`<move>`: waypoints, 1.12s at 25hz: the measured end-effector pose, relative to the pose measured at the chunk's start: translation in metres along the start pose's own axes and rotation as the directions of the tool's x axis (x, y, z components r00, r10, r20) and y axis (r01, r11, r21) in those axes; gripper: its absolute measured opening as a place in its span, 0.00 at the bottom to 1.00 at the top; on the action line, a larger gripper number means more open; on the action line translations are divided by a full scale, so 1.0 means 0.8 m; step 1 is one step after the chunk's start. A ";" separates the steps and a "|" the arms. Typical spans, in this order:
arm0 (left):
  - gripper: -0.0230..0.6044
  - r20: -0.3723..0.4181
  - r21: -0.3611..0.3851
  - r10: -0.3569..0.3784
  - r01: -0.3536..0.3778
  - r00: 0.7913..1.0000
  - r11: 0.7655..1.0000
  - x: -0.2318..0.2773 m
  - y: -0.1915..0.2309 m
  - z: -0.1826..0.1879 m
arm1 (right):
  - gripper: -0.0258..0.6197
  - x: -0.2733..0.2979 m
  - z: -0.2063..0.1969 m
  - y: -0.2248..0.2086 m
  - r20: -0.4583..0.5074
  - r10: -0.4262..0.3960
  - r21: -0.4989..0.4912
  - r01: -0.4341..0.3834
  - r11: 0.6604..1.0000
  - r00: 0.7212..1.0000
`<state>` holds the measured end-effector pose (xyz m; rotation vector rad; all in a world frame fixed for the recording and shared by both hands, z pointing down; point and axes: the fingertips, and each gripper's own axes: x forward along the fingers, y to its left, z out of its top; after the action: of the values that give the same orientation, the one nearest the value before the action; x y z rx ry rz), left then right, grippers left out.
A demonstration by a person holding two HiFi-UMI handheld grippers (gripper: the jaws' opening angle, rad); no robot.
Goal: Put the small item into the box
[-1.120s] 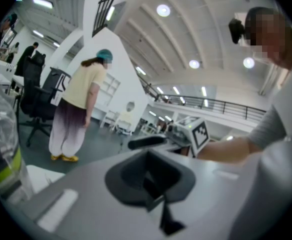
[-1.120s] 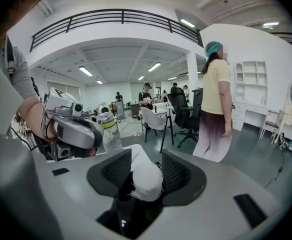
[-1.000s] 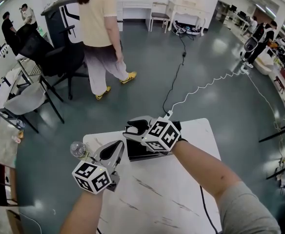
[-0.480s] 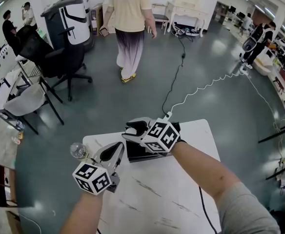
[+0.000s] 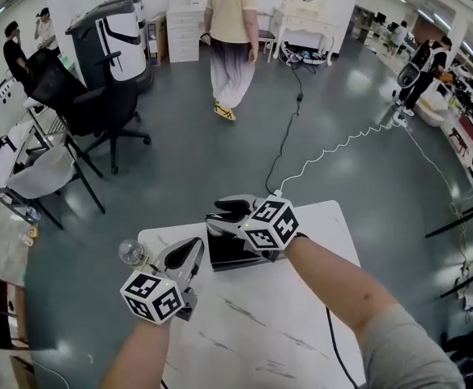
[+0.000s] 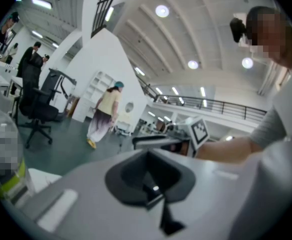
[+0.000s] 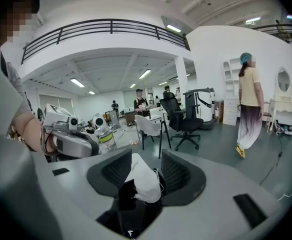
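White stone veined with grey tops the table (image 5: 301,314) where we work, and the black box (image 5: 224,254) sits on its far half. Our right gripper (image 5: 224,209) hangs over the far edge of the box. In the right gripper view its jaws are drawn narrow on the small item (image 7: 146,181), a pale lump with frayed edges that stands up between the ribbed pads (image 7: 117,170). Beneath the item we see only darkness, so we cannot tell whether it touches the box. Our left gripper (image 5: 189,250) sits low just left of the box, close to the table's left edge. In the left gripper view its dark jaws are pressed together with nothing between them. A clear bottle (image 5: 131,252) stands at the table's far-left corner, just beside the left gripper. In the right gripper view the same bottle shows a yellow-green label. From the table's far edge a white cord (image 5: 342,143) curls away across the grey-green floor (image 5: 180,177). Well beyond the table a person in a pale yellow top (image 5: 232,31) is mid-stride with their back to us. A black office chair (image 5: 99,108) stands off to the left.
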<state>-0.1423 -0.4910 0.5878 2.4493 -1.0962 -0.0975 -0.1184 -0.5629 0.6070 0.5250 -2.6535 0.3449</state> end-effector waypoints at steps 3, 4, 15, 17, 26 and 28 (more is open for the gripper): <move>0.04 -0.006 0.012 -0.004 0.004 1.000 1.000 -0.002 -0.010 0.007 | 0.32 -0.018 0.011 -0.004 0.017 -0.025 0.029 0.025 0.999 1.000; 0.04 -0.010 0.015 -0.006 0.006 1.000 1.000 -0.003 -0.013 0.008 | 0.32 -0.023 0.014 -0.004 0.020 -0.034 0.037 0.034 0.999 0.999; 0.04 0.013 0.040 -0.061 0.060 0.998 0.997 -0.034 -0.052 0.059 | 0.28 -0.087 0.049 0.017 0.072 -0.145 0.101 0.138 0.985 0.987; 0.04 0.019 0.047 -0.074 0.073 0.997 0.996 -0.041 -0.061 0.070 | 0.26 -0.100 0.049 0.023 0.077 -0.165 0.117 0.156 0.981 0.983; 0.04 0.007 0.078 -0.128 0.127 0.992 0.989 -0.101 -0.096 0.087 | 0.16 -0.145 0.057 0.069 0.118 -0.246 0.192 0.220 0.956 0.962; 0.04 0.004 0.085 -0.134 0.133 0.991 0.987 -0.116 -0.100 0.091 | 0.14 -0.150 0.063 0.080 0.127 -0.267 0.199 0.240 0.950 0.955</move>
<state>-0.1679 -0.4050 0.4771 2.5997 -0.9579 -0.1065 -0.0603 -0.4843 0.4999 0.9778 -2.6682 0.4881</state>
